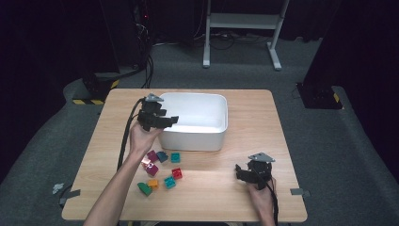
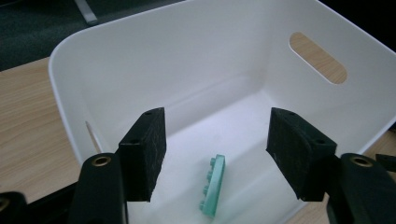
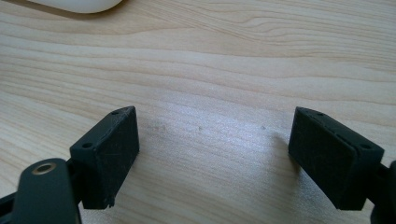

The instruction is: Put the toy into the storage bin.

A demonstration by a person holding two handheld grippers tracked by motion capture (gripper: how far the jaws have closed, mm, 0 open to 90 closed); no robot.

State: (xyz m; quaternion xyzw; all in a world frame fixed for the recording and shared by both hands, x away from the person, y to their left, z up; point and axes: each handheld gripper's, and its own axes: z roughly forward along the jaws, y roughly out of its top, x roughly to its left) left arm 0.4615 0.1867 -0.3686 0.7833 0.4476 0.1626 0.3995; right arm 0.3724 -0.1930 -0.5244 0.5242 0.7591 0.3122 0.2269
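A white bin (image 1: 195,134) stands at the back middle of the table. My left gripper (image 1: 165,121) hovers open over its near-left corner. In the left gripper view its jaws (image 2: 219,158) stand wide apart above a flat mint-green brick (image 2: 214,186) that lies on the floor of the white bin (image 2: 140,65). Several small bricks lie in front of the bin: a teal one (image 1: 175,157), a red one (image 1: 177,173), an orange one (image 1: 153,183), a green one (image 1: 144,189) and a magenta one (image 1: 151,156). My right gripper (image 1: 241,172) rests open near the front right, over bare wood (image 3: 210,126).
The wooden table (image 1: 254,117) has bare room on its right half and far left. Bits of grey tape stick out at the table's front edges (image 1: 299,191). Beyond the table are a white frame's legs (image 1: 240,28) and cables on grey carpet.
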